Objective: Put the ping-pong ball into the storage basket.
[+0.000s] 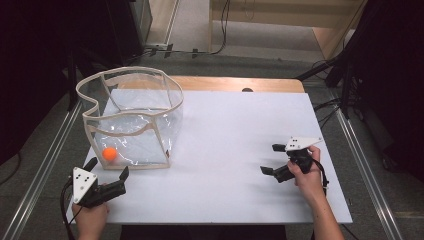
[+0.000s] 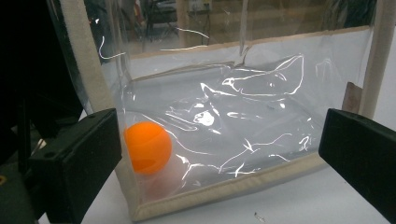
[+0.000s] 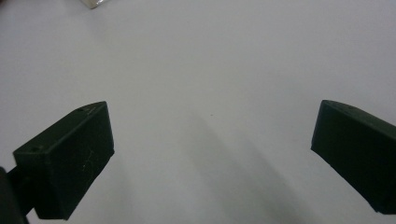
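The ball (image 1: 109, 153), orange, lies inside the clear bag (image 1: 131, 120), in the bag's near left corner, resting on its floor. In my left gripper view the ball (image 2: 147, 147) sits behind the bag's (image 2: 243, 121) transparent front wall, close against the beige seam at the corner, at about 9 o'clock from the frame's centre.

The bag stands upright on the white table (image 1: 225, 150), mouth open to the top, beige trim along rim and edges. It occupies the table's far left area, roughly 10 o'clock from the table's middle.

My left gripper (image 1: 107, 170) is at the table's near left corner, at 6 o'clock from the ball and just short of the bag's front wall; I cannot tell whether it touches the bag. Its jaws stand wide apart, holding nothing, and point at the bag.

My right gripper (image 1: 272, 159) is at the table's right side, 3 o'clock from the bag and well apart from it. Its jaws stand wide apart over bare table (image 3: 210, 70), holding nothing.
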A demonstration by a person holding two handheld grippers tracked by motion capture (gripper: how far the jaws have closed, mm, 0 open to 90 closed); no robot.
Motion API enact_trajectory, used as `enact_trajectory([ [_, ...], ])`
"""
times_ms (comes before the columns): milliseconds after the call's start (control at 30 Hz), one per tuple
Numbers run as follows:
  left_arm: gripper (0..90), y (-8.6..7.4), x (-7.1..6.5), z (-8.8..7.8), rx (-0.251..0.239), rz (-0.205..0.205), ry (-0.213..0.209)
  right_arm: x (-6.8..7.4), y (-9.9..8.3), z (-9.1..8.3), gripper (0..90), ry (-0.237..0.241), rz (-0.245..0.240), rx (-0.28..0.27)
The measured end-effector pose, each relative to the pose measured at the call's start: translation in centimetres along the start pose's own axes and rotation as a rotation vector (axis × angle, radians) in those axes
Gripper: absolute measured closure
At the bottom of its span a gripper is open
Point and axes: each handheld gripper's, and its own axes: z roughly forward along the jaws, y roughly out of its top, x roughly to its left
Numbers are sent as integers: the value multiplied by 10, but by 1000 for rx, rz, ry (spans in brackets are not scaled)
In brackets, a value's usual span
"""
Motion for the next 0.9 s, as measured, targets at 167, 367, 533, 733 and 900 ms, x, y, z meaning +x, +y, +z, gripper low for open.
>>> enact_trajectory([
  [167, 0, 0, 0, 0, -1, 0, 0, 0, -7, -5, 0, -15, 9, -26],
  [367, 0, 0, 0, 0, -1, 2, 2, 0, -15, -13, 0, -30, 19, -50],
  [533, 0, 0, 0, 0, -1, 1, 1, -1, -22, -20, 0, -43, 30, -61],
  [733, 0, 0, 0, 0, 2, 5, 1, -2, -31, -29, 0, -52, 46, -79],
  [900, 0, 0, -1, 0, 2, 5, 2, -3, -37, -37, 0, -62, 58, -87],
])
